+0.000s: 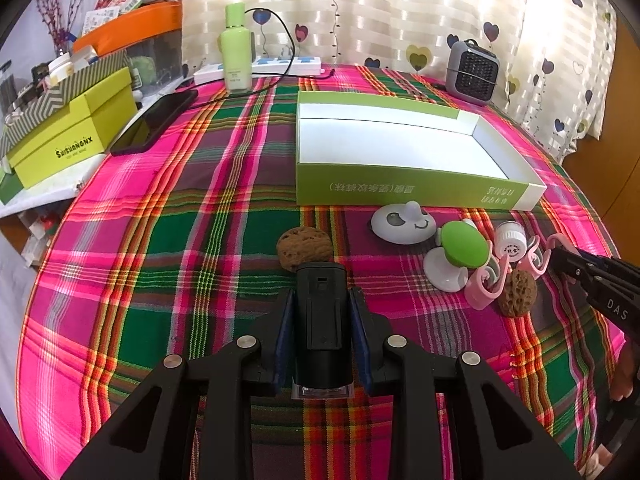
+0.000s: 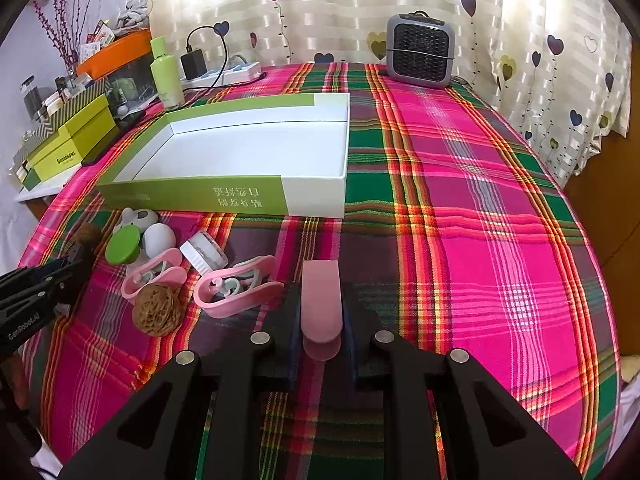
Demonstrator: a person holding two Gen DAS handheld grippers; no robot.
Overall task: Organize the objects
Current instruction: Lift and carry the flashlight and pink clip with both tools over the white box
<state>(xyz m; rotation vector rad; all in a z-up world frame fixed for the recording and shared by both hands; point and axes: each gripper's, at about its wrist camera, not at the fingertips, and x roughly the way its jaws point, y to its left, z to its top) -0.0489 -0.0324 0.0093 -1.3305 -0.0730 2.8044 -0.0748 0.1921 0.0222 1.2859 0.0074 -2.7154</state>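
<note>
1. Yellow-green box, front face: "SHISHANGNX" in white; the smaller line under it is illegible.
2. Right gripper, seen from left wrist: "DAS" on its black body.
3. Left gripper, seen from right wrist: "GenRobot.AI".
4. Open green-and-white box, front wall: inverted Chinese characters, not reliably legible.

The tablecloth was pink, green and red plaid; the tray green and white; the clips pink; the curtain cream with dark hearts.
</note>
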